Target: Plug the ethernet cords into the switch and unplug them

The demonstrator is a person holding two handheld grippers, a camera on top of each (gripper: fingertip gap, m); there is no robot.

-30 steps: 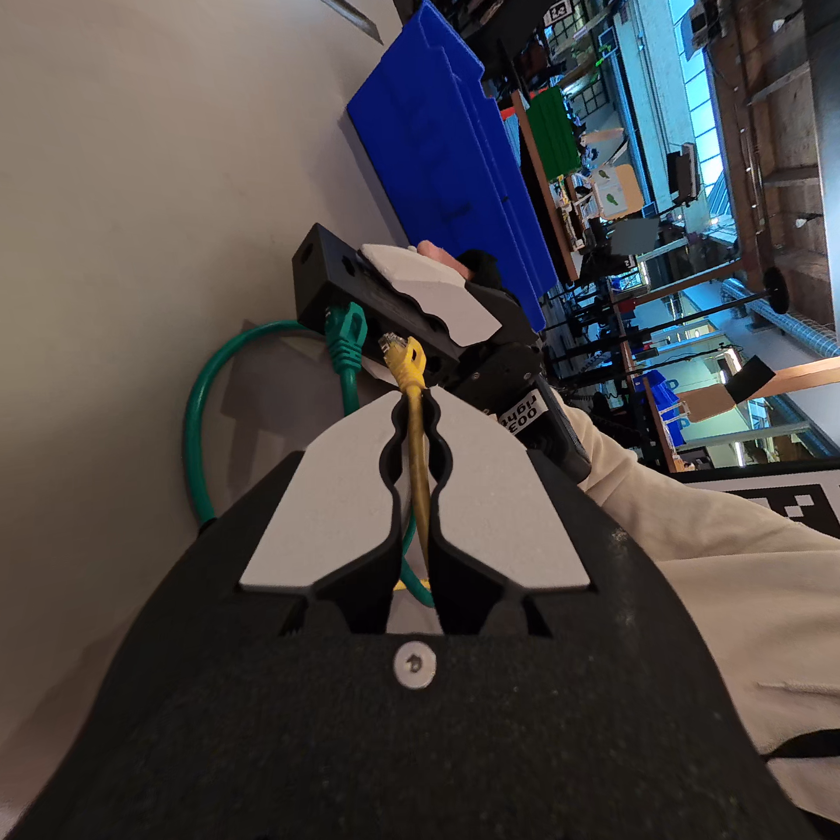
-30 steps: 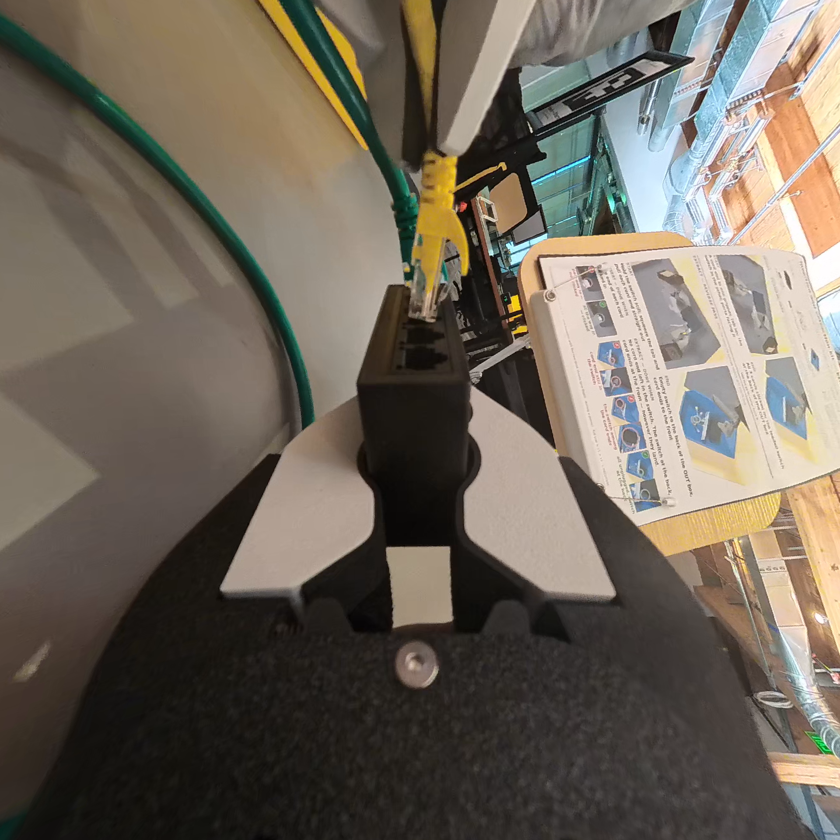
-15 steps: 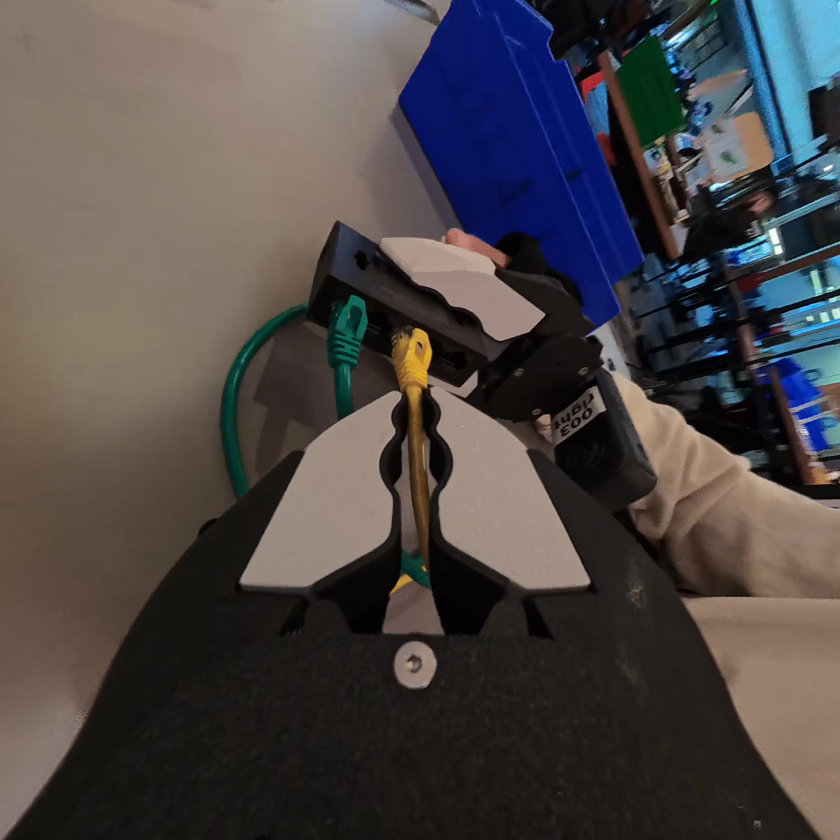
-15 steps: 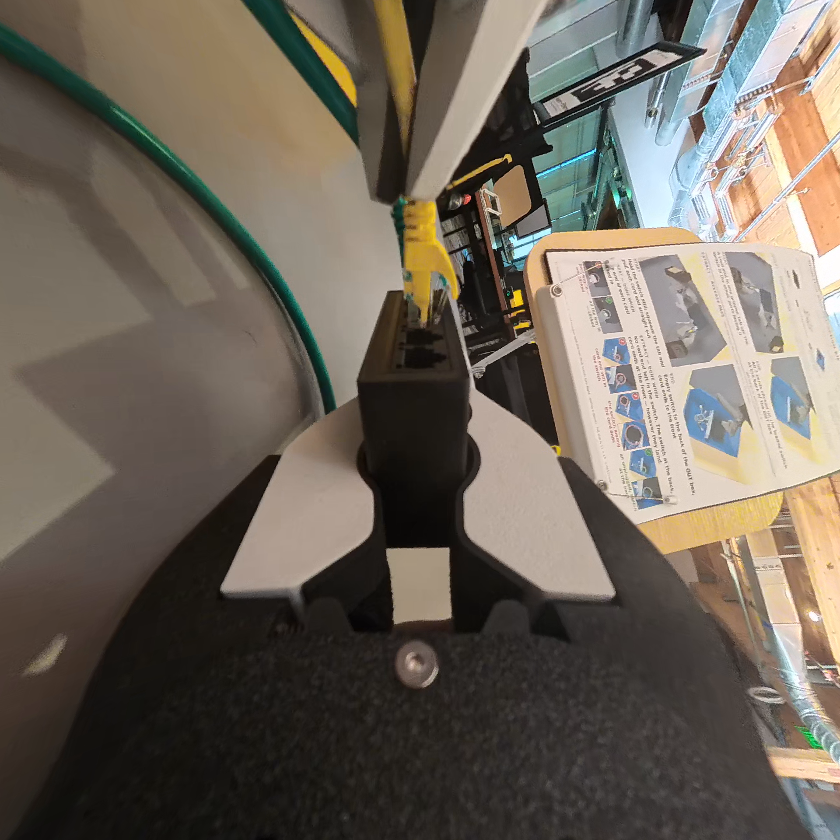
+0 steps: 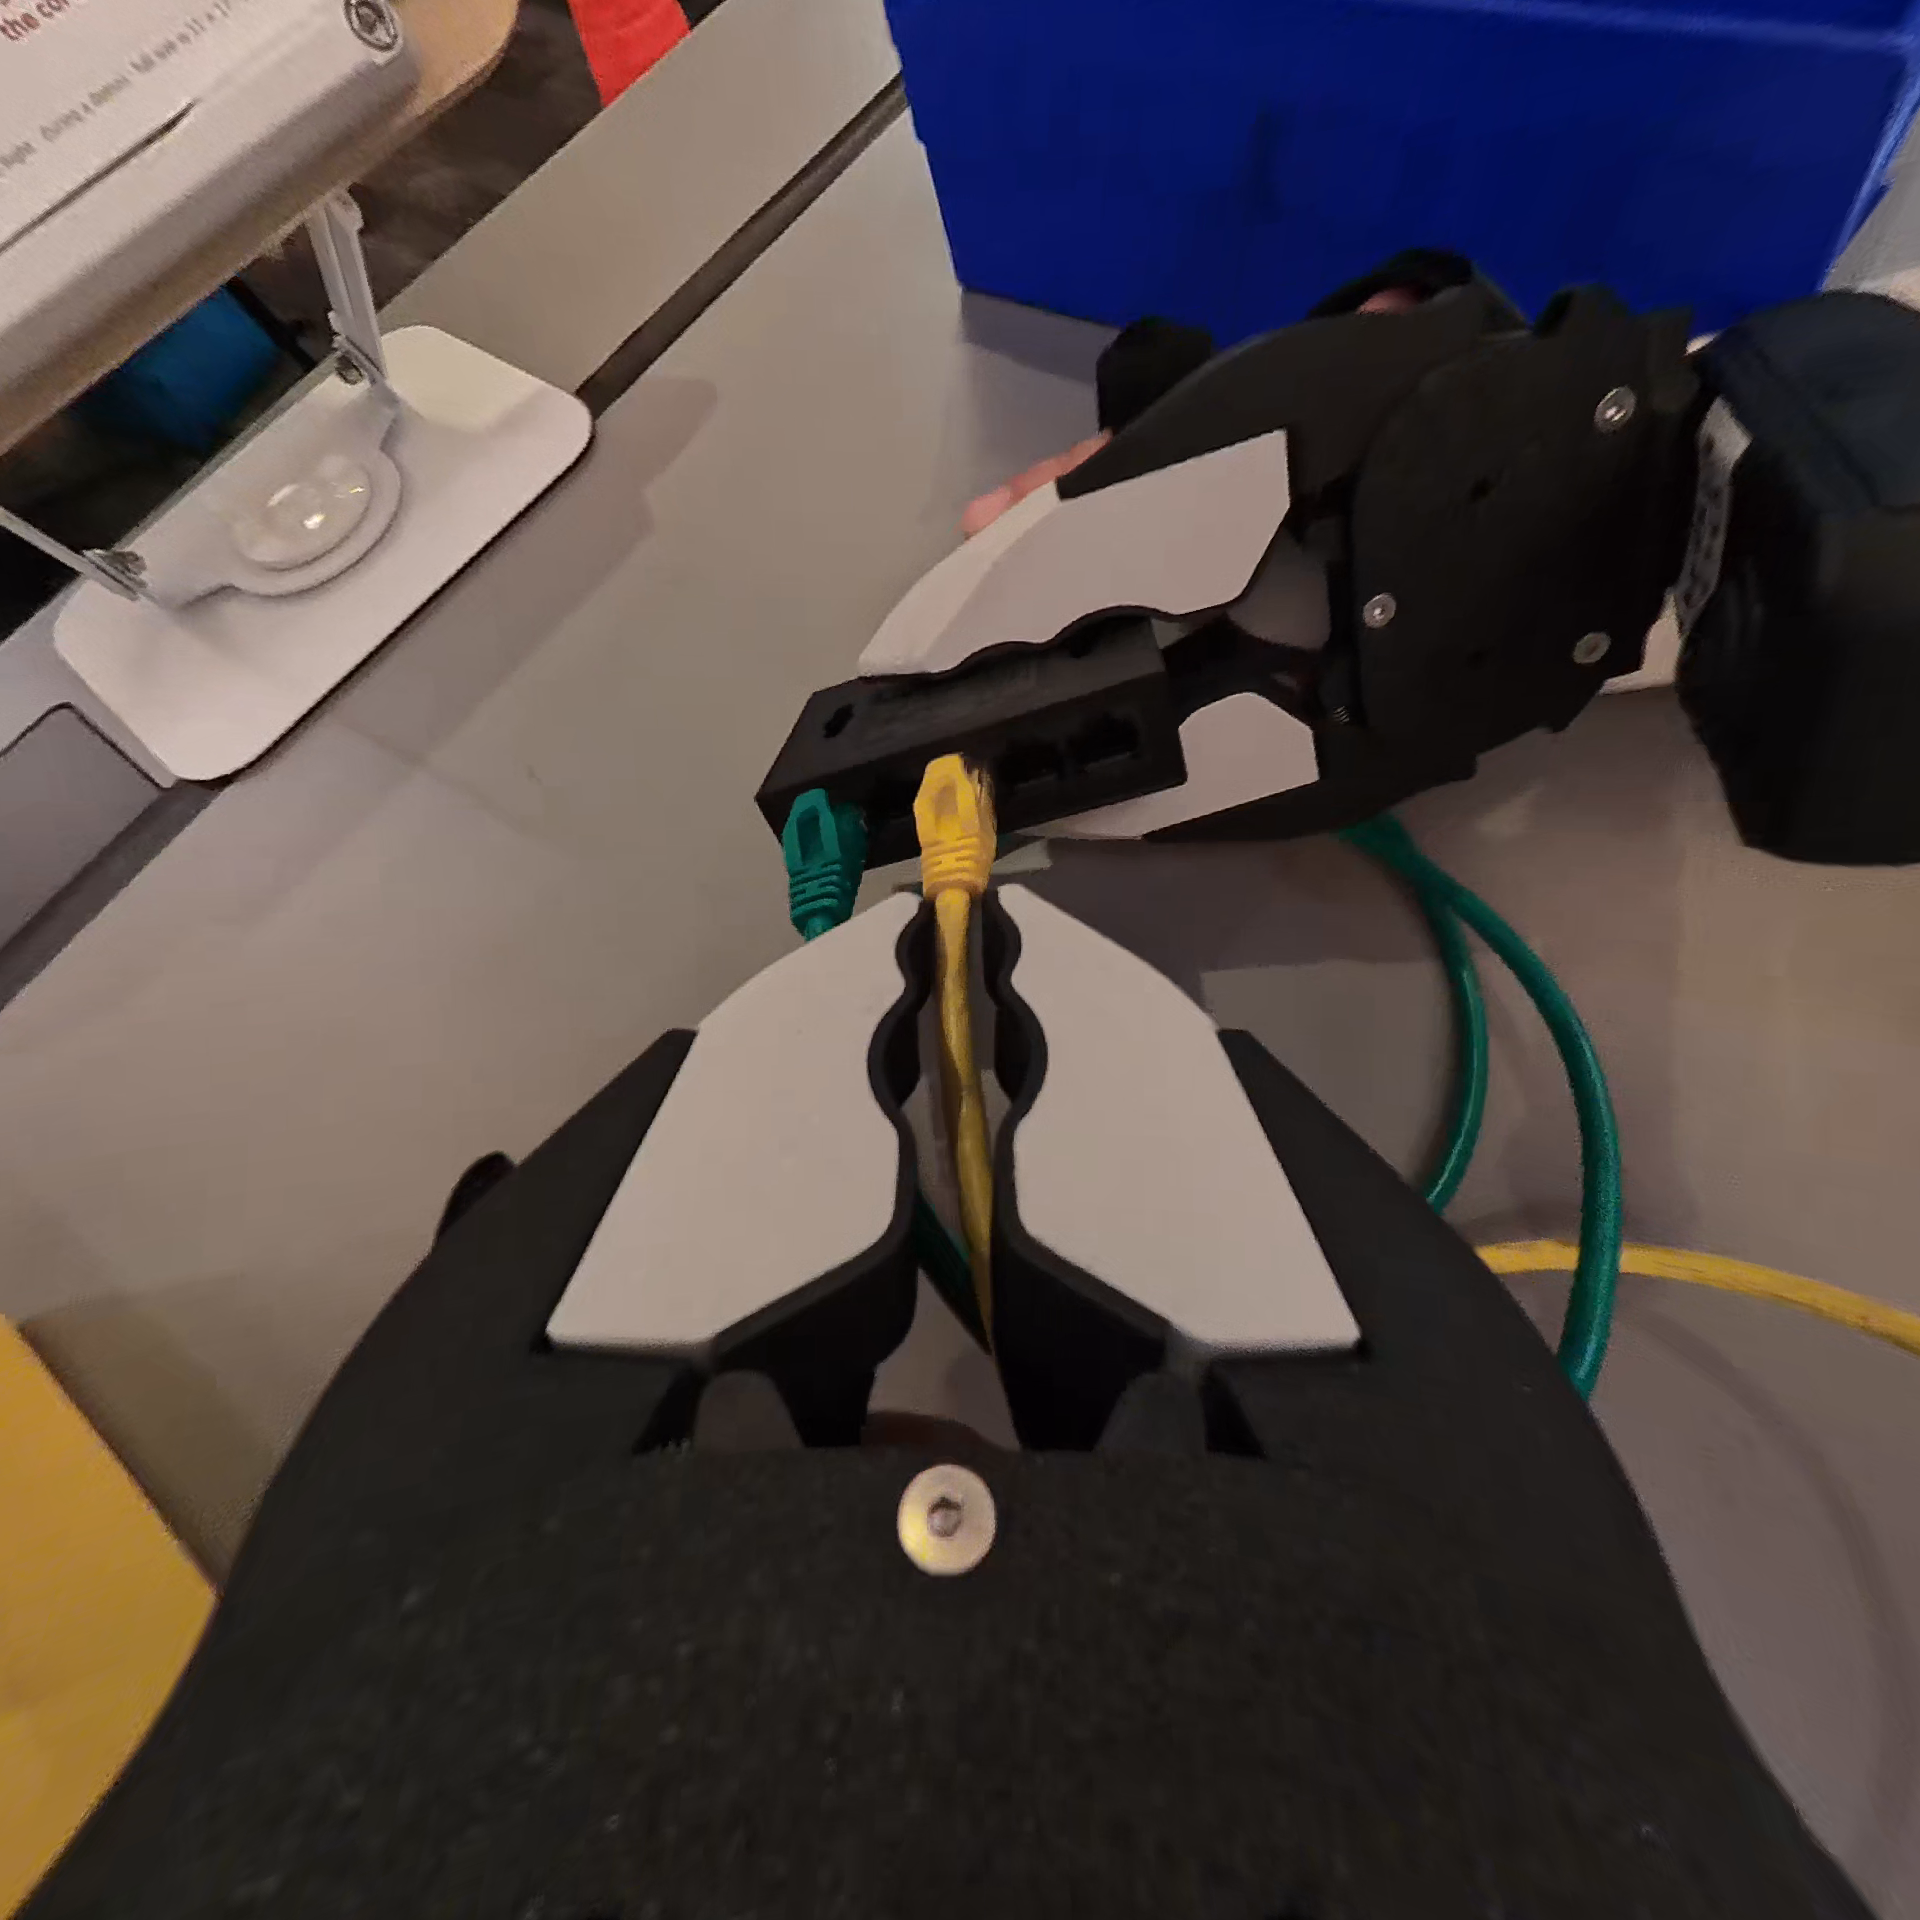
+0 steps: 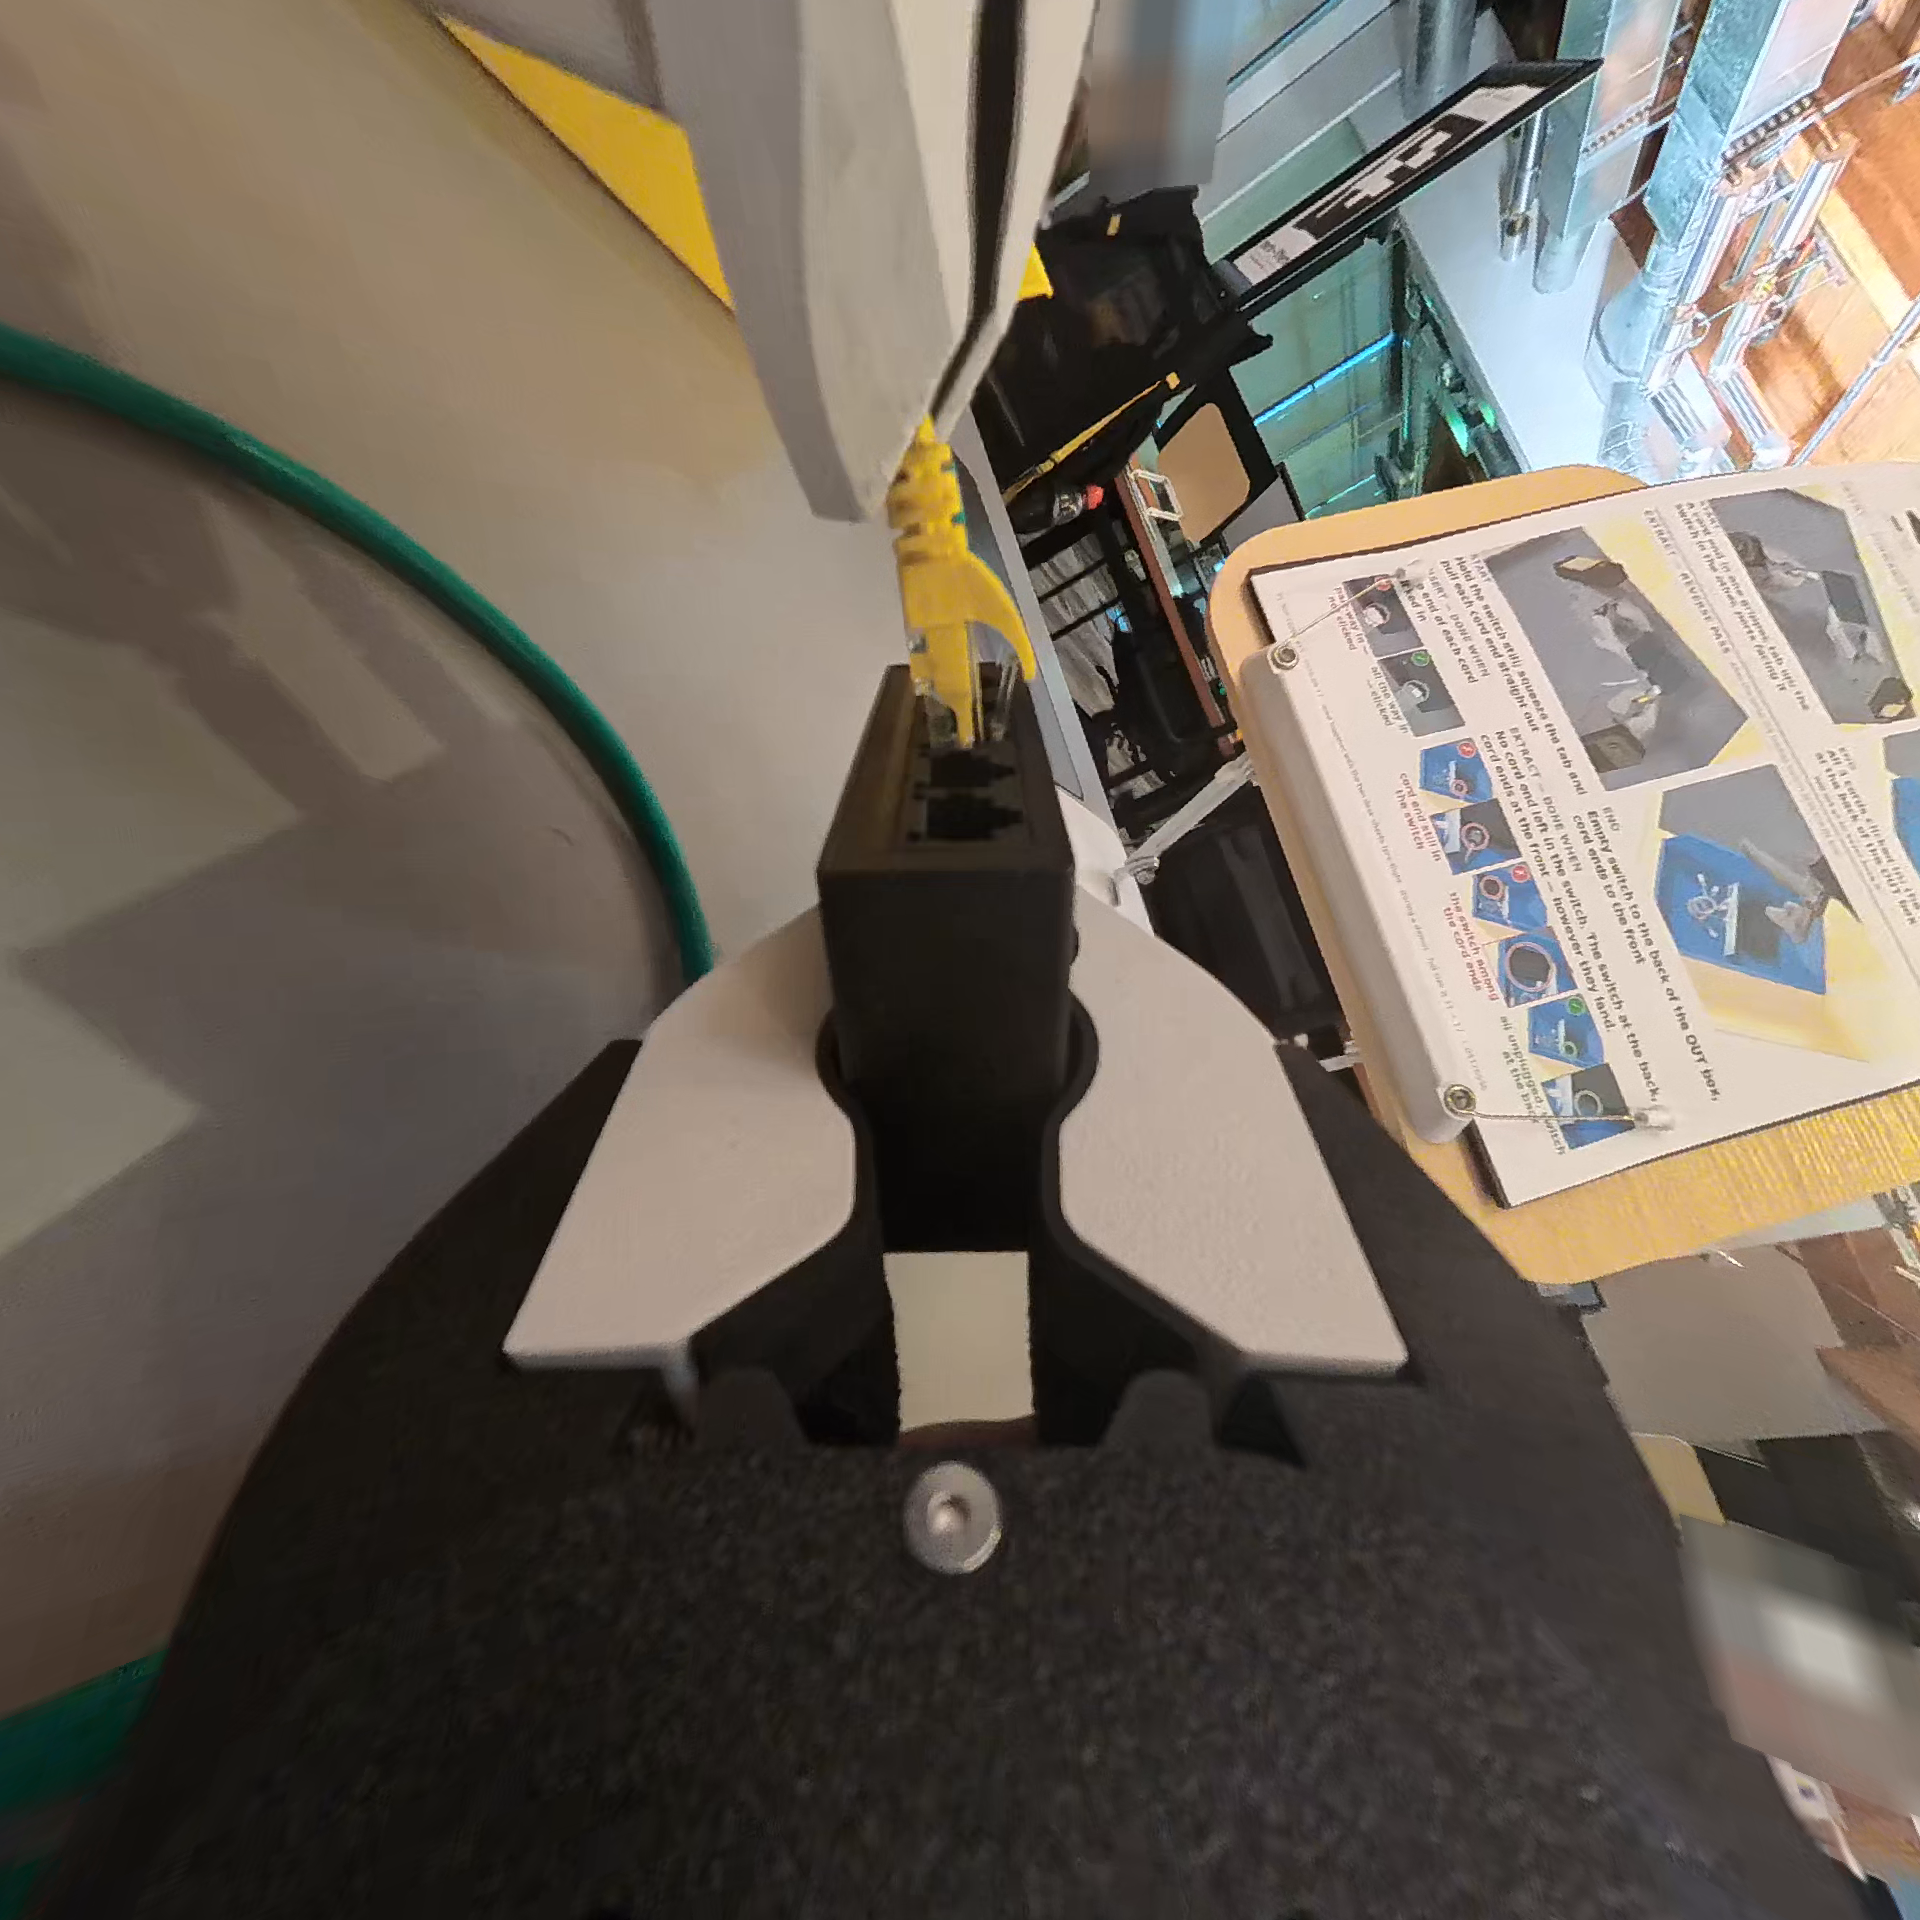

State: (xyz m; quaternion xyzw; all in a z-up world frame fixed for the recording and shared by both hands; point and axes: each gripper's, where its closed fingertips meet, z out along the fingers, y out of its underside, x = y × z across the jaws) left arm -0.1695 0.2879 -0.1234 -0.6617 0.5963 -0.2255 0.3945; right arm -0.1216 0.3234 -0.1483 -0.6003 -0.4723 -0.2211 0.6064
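— Where is the switch [image 5: 977, 727] right now?

— I have it clamped in my right gripper [image 6: 956, 997], the jaws pressed against its two flat sides, one end buried between them and the port row facing out. It is lifted a little off the grey table [image 5: 436, 935].

— And the cords?

— My left gripper [image 5: 961, 914] has its jaws nearly together around the yellow cord [image 5: 961, 1049], just behind the plug boot. That yellow plug [image 5: 951, 826] sits at a port near the switch's far end; I cannot tell whether it is fully seated. The green cord [image 5: 1558, 1049] is plugged into the port next to it, nearer that end, and loops across the table under the switch.

— Anything else close by?

— A blue bin [image 5: 1351, 156] stands behind the switch, and an instruction sheet [image 6: 1621, 831] on a stand lies off to one side.
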